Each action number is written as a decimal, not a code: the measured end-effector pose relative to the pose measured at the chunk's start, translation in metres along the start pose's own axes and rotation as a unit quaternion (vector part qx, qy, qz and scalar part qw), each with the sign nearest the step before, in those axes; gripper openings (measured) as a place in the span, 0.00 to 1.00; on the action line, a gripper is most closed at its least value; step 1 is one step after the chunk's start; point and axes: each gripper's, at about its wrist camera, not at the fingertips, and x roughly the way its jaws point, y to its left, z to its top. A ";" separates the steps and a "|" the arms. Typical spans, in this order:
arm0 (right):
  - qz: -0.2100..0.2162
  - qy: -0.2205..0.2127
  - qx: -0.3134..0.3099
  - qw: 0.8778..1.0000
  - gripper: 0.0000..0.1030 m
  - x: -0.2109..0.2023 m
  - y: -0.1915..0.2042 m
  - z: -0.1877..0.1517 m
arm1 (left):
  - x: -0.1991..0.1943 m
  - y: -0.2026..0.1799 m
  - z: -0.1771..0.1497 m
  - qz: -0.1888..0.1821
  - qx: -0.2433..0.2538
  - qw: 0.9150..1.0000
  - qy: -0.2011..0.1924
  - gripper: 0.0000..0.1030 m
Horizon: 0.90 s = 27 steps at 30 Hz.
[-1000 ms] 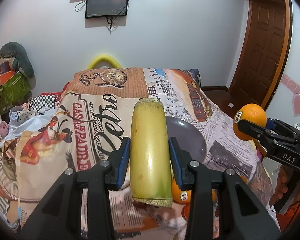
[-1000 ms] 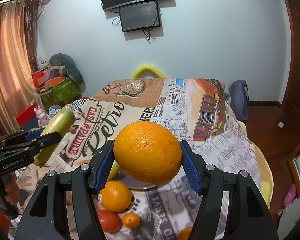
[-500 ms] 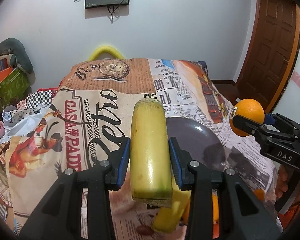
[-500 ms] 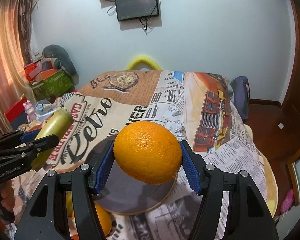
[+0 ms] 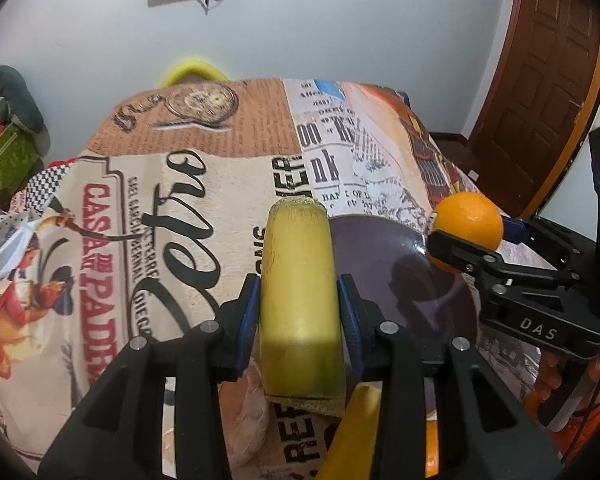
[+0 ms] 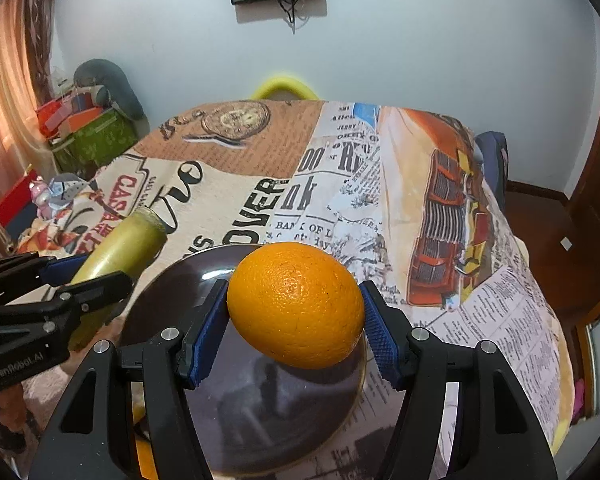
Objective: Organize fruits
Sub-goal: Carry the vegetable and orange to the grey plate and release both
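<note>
My left gripper is shut on a yellow-green banana-like fruit and holds it above the table, just left of a dark round plate. My right gripper is shut on a large orange and holds it over the plate. The orange also shows in the left wrist view, at the plate's right rim. The left gripper's fruit shows in the right wrist view, at the plate's left edge.
The table wears a printed retro newspaper cloth. Another yellow fruit and an orange lie near the plate's front edge. A yellow chair back stands behind the table. Toys and boxes sit at the left, a wooden door at the right.
Both grippers have moved forward and down with their fruit. The orange now hangs over the plate, and the loose fruit at the front has slid mostly out of view.
</note>
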 end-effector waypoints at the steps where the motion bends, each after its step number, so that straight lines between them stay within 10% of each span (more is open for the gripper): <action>1: 0.000 0.004 0.000 1.000 0.59 0.004 0.000 0.001 | 0.005 -0.001 0.000 -0.001 0.002 1.000 0.008 0.37; 27: 0.001 0.067 0.005 0.998 0.61 0.044 -0.002 -0.006 | 0.046 0.001 0.001 -0.013 -0.015 0.998 0.055 0.49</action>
